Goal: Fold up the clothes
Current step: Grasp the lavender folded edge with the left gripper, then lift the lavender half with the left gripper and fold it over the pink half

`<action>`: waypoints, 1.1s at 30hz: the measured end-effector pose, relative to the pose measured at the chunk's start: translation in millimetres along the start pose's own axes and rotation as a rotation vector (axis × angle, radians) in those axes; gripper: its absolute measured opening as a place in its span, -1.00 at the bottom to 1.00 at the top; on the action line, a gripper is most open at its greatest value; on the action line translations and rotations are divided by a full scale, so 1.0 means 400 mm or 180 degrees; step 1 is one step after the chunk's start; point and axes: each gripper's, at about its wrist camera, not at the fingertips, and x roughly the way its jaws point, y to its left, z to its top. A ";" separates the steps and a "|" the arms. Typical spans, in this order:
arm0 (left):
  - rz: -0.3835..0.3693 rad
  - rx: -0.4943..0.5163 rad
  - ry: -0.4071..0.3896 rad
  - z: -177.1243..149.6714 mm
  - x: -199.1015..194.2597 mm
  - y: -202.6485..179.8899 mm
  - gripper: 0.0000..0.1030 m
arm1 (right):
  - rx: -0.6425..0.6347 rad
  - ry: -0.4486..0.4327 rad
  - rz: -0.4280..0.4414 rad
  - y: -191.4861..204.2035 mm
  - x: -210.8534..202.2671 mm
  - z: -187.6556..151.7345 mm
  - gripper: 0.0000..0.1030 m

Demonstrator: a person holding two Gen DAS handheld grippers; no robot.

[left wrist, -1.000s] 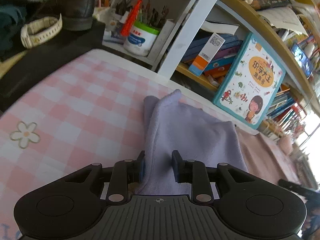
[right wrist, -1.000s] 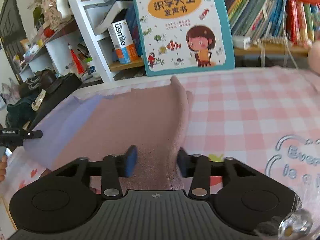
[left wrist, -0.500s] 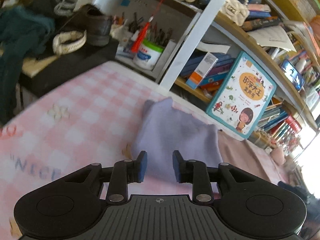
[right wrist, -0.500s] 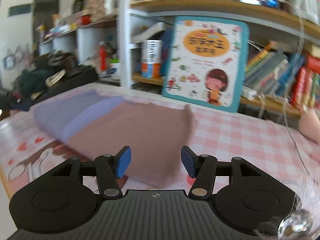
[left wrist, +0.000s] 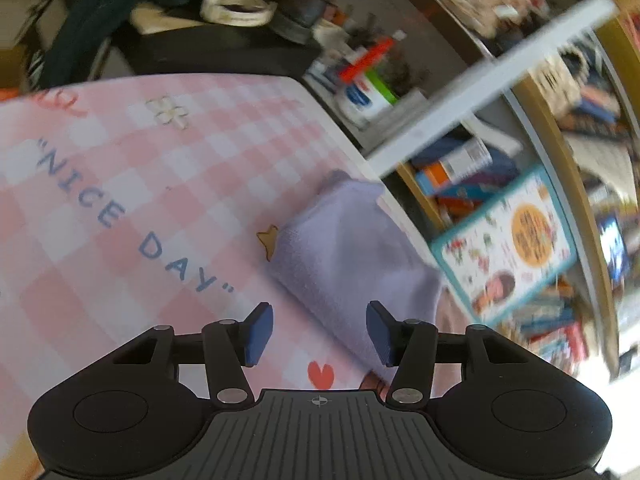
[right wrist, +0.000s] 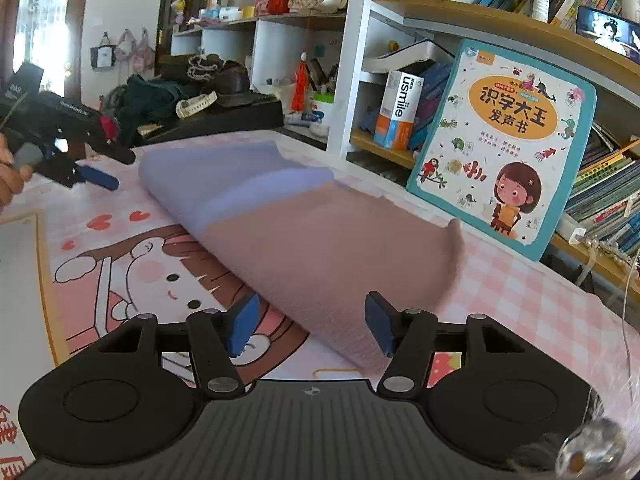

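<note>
A folded cloth lies flat on the pink checked mat (left wrist: 120, 208), lilac (right wrist: 224, 176) at its left end and dusty pink (right wrist: 328, 248) at its right. In the left wrist view the lilac end (left wrist: 352, 248) sits just ahead of my left gripper (left wrist: 320, 332). Its jaws are opening, and the pads press on nothing. My right gripper (right wrist: 311, 328) hangs over the near edge of the dusty pink end. Its jaws are also opening and stand apart from the fabric. At the far left of the right wrist view, a hand holds the left gripper (right wrist: 94, 174).
A picture book (right wrist: 504, 140) leans on the bookshelf behind the mat, beside a white shelf post (right wrist: 352, 60). A black side table (right wrist: 224, 116) at the back left carries a shoe, dark clothes and a watch. A pen pot (right wrist: 322, 108) stands next to it.
Both grippers have let go of the cloth, drawn back from it and rolled. Their jaws now stand wider. The cloth has settled flat on the mat.
</note>
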 end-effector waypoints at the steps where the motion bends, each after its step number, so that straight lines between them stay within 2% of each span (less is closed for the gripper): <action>1: -0.0016 -0.0088 -0.0038 -0.001 0.006 0.003 -0.07 | 0.0023 -0.0017 -0.0002 -0.015 0.001 0.004 0.08; 5: 0.0003 -0.0298 -0.0093 -0.009 0.032 0.012 -0.08 | 0.0180 -0.0083 0.0001 -0.082 0.017 0.017 0.05; 7: 0.0009 -0.0364 -0.0107 -0.012 0.044 0.013 -0.16 | 0.0322 -0.0032 0.0011 -0.116 0.041 0.018 0.00; 10: -0.0001 -0.0456 -0.0171 -0.016 0.058 0.011 -0.18 | 0.0437 0.0098 0.0020 -0.146 0.079 0.005 -0.28; 11: 0.0005 -0.0488 -0.0200 -0.016 0.062 0.014 -0.27 | 0.0456 0.0139 0.0042 -0.150 0.090 -0.003 -0.35; 16: 0.0079 -0.0600 -0.0322 -0.013 0.080 0.022 -0.58 | 0.0516 0.0169 0.0149 -0.161 0.104 -0.028 -0.37; 18: 0.0182 -0.0444 -0.0363 -0.011 0.083 0.002 -0.65 | 0.0529 0.0163 0.0172 -0.163 0.104 -0.035 -0.36; 20: 0.0273 -0.0067 -0.0505 -0.016 0.076 -0.049 -0.78 | 0.0543 0.0147 0.0190 -0.164 0.105 -0.041 -0.35; 25: 0.0192 0.0760 -0.0825 -0.035 0.040 -0.176 -0.78 | 0.0628 0.0128 0.0226 -0.174 0.105 -0.048 -0.35; 26: 0.0175 0.0679 -0.0783 -0.030 0.043 -0.170 -0.78 | 0.0640 0.0125 0.0229 -0.175 0.104 -0.049 -0.35; 30: 0.0182 -0.0009 -0.0514 -0.009 0.066 -0.084 -0.79 | 0.0649 0.0122 0.0224 -0.173 0.104 -0.051 -0.35; 33: 0.0143 -0.0167 -0.0431 -0.011 0.078 -0.060 -0.75 | 0.0660 0.0123 0.0223 -0.173 0.105 -0.051 -0.35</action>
